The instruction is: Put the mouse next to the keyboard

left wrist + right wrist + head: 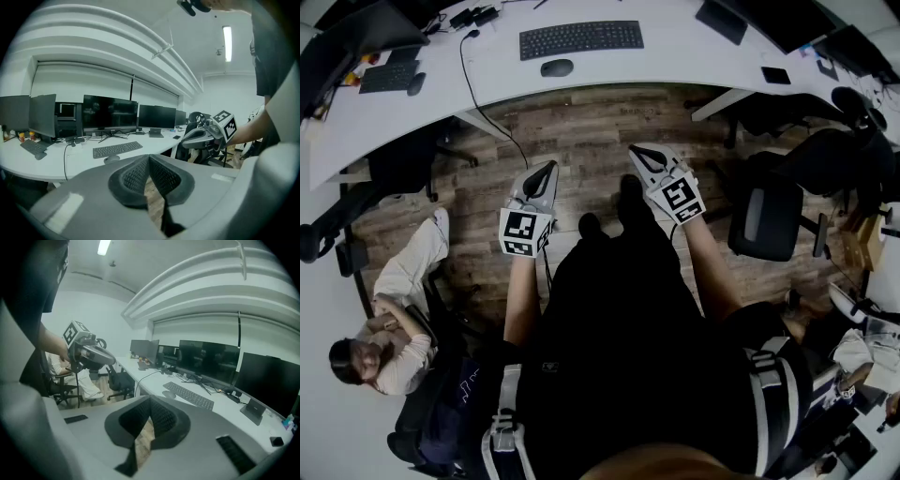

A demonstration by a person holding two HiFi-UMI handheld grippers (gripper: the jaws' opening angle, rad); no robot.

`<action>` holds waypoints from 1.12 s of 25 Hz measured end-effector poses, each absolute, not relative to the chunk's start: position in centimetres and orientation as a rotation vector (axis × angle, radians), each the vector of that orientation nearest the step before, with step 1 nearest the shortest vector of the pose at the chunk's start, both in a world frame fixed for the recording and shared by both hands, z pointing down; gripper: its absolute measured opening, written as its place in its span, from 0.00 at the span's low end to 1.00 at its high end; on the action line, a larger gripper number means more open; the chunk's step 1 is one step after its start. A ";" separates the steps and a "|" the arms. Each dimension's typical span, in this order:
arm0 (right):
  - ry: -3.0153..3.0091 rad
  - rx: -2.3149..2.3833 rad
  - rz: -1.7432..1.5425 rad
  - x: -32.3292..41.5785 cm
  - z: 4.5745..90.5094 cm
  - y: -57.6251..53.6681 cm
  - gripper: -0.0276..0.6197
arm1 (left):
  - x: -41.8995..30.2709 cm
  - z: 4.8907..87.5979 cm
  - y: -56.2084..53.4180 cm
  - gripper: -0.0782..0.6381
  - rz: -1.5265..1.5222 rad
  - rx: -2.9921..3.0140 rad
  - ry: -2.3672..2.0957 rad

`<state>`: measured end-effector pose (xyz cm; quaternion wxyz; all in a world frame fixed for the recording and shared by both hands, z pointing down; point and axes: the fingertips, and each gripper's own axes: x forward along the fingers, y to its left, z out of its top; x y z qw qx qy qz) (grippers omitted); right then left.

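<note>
So the person is standing well back from the curved white desk (675, 56), both grippers held out over the wood floor (581, 131) and tipped a bit downward. The left gripper (547, 171) has its jaws clenched together with nothing between them, and the right gripper (641, 154) is the same, pinched closed and empty. That looks like a carry-nothing pose for walking up, not a grab.

The mouse (557, 67) sits on the desk up at 12 o'clock from the person. It's just beside the front edge of the keyboard (581, 38), at roughly 7 o'clock from it. A black cable (478, 89) hangs off the desk edge nearby; can't tell what it's plugged into.

Judging from this, the mouse is already close to the keyboard, so maybe only a nudge is left, and neither gripper is anywhere near it yet. There's also a second keyboard (389, 75) at 10 o'clock, and someone seated (398, 309) at 8 o'clock.
</note>
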<state>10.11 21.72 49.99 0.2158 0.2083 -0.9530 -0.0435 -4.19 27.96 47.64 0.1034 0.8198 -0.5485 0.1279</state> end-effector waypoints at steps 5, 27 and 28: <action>-2.629 0.592 -0.136 9.2 49.7 23.4 0.05 | -4.7 46.7 29.1 0.11 0.379 2.466 -1.600; -2.630 0.615 -0.186 6.7 49.6 26.7 0.05 | -5.3 45.3 32.1 0.11 0.380 2.560 -1.561; -2.635 0.620 -0.186 6.6 49.6 26.7 0.05 | -5.4 45.2 32.2 0.11 0.375 2.564 -1.559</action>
